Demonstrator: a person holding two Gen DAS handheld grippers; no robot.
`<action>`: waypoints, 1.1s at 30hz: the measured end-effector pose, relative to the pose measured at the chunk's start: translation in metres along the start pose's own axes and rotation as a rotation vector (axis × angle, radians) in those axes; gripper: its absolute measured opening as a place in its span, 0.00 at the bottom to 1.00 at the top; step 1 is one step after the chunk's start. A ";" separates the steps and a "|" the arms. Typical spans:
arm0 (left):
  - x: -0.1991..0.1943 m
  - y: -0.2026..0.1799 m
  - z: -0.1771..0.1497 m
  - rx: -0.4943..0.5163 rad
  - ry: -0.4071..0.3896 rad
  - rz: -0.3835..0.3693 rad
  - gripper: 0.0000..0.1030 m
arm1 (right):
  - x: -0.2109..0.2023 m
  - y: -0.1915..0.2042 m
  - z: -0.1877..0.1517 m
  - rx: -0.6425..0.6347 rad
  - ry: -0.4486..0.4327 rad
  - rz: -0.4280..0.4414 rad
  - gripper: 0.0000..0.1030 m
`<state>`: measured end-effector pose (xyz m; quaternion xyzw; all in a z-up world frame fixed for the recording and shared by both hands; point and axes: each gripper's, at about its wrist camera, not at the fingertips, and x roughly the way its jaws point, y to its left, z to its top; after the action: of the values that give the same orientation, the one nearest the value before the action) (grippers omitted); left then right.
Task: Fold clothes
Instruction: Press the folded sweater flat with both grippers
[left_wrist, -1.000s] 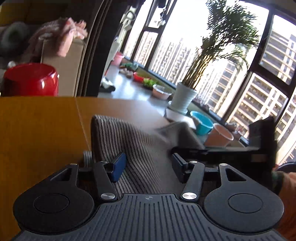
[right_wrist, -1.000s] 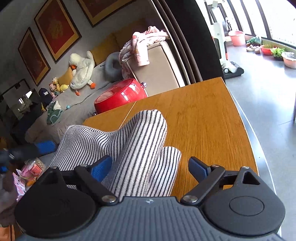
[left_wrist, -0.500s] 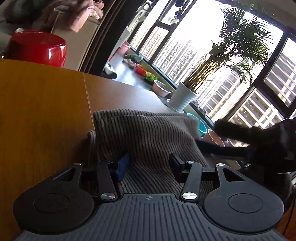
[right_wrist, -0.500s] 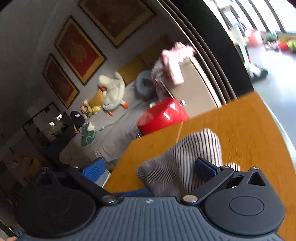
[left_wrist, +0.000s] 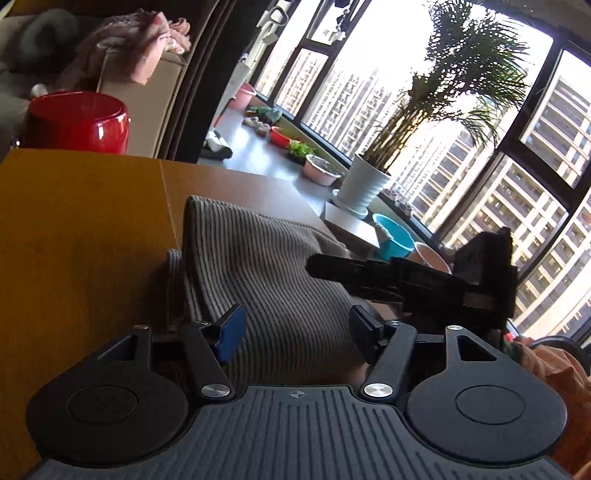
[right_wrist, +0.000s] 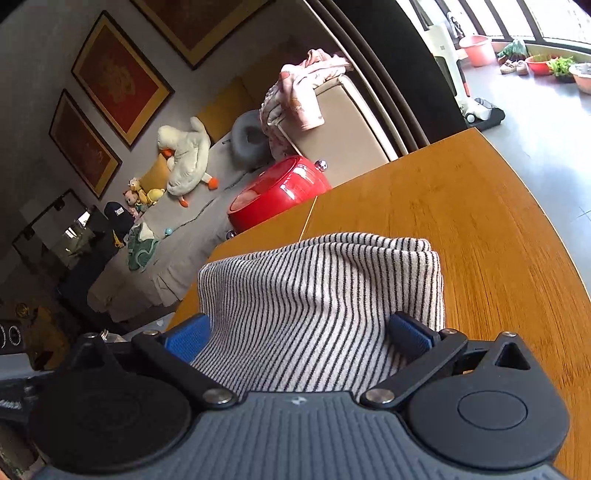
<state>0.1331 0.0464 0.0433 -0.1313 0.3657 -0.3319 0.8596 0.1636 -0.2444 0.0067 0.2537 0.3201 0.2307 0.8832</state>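
A black-and-white striped garment (right_wrist: 321, 291) lies folded in layers on the wooden table (right_wrist: 480, 229). It also shows in the left wrist view (left_wrist: 266, 266). My right gripper (right_wrist: 299, 334) is open, its jaws standing on either side of the garment's near part. My left gripper (left_wrist: 295, 326) is open over the garment's near edge. In the left wrist view the right gripper's black body (left_wrist: 413, 280) reaches in from the right, above the garment.
A red round stool (right_wrist: 277, 192) stands beyond the table's far edge, also in the left wrist view (left_wrist: 77, 122). A sofa (right_wrist: 343, 122) with pink clothes is behind it. A potted palm (left_wrist: 365, 184) and basins stand by the window. The table edge curves at the right.
The right gripper has opened wide and now straddles the flattened, folded garment. In the left wrist view the right gripper's body settled from a blurred sweep. The left gripper stayed open.
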 end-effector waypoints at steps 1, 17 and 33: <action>0.001 -0.002 -0.003 -0.007 0.025 -0.026 0.65 | 0.000 0.001 0.001 -0.003 0.009 0.002 1.00; 0.029 0.028 0.000 -0.056 0.015 0.030 0.59 | -0.031 0.049 0.016 -0.448 -0.100 -0.229 0.90; 0.072 0.072 0.031 -0.146 -0.063 0.141 0.75 | -0.023 0.033 -0.023 -0.407 0.027 -0.310 0.86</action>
<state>0.2263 0.0517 -0.0072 -0.1781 0.3701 -0.2387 0.8799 0.1240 -0.2255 0.0216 0.0156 0.3139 0.1555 0.9365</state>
